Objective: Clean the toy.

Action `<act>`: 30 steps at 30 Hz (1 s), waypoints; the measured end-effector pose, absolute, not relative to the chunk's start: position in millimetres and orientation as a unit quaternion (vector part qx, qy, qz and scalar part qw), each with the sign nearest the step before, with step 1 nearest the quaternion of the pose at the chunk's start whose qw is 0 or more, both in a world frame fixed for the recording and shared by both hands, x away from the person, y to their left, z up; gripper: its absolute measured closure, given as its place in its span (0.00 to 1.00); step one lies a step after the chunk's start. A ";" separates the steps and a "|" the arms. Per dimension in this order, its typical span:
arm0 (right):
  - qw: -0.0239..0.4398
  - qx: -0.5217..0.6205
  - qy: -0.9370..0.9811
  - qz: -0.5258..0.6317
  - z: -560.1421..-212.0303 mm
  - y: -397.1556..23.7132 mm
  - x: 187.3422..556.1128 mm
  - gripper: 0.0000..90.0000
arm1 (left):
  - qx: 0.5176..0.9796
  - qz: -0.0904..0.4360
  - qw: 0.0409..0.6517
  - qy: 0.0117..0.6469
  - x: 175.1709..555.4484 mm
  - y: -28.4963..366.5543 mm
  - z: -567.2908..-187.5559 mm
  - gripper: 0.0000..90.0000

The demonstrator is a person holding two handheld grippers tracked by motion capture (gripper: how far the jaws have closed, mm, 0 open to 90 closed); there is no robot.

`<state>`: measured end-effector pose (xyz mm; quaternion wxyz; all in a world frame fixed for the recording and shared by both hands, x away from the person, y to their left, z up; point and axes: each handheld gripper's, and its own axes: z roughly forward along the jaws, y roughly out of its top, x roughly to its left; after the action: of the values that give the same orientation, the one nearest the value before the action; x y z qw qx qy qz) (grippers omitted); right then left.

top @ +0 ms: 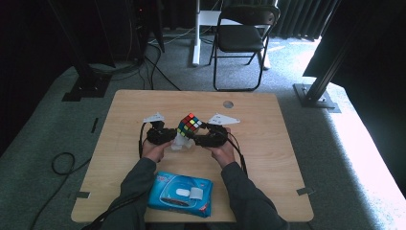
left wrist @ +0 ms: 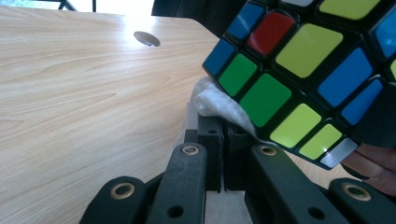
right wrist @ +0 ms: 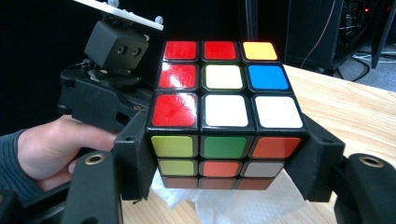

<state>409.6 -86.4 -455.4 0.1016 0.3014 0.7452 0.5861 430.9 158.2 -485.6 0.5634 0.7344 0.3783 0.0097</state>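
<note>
Above the middle of the counter, a colour-scrambled puzzle cube is held off the wood between the two hands; the right tongs are clamped on it, one jaw pressed to each side face, as the right gripper view shows; the left tongs are shut on a white wipe, whose folded tip lies against a green tile on the cube's lower face; the step in hand looks like wiping the cube clean; the next move probably calls for dragging the wipe across that face while the right grip stays firm, then turning the cube to present a fresh side; a blue pack of wipes lies at the near edge, between the person's sleeves.
</note>
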 end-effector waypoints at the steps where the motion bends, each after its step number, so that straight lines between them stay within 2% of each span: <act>1: 0.102 0.302 0.745 0.586 -455.3 -86.4 409.7 0.38 | 0.735 0.009 0.564 0.377 430.9 157.6 -486.0 0.98; 20: 0.110 0.319 0.734 0.590 -454.6 -91.4 413.0 0.38 | 0.775 -0.010 0.549 0.313 422.6 138.4 -484.8 0.98; 30: 0.131 0.334 0.734 0.577 -456.2 -93.2 415.0 0.38 | 0.784 -0.010 0.545 0.299 419.4 137.4 -486.0 0.98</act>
<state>415.0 -93.2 -456.2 0.1311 0.3339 0.7340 0.5767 419.4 137.4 -486.0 0.5445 0.7836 0.2990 -0.0101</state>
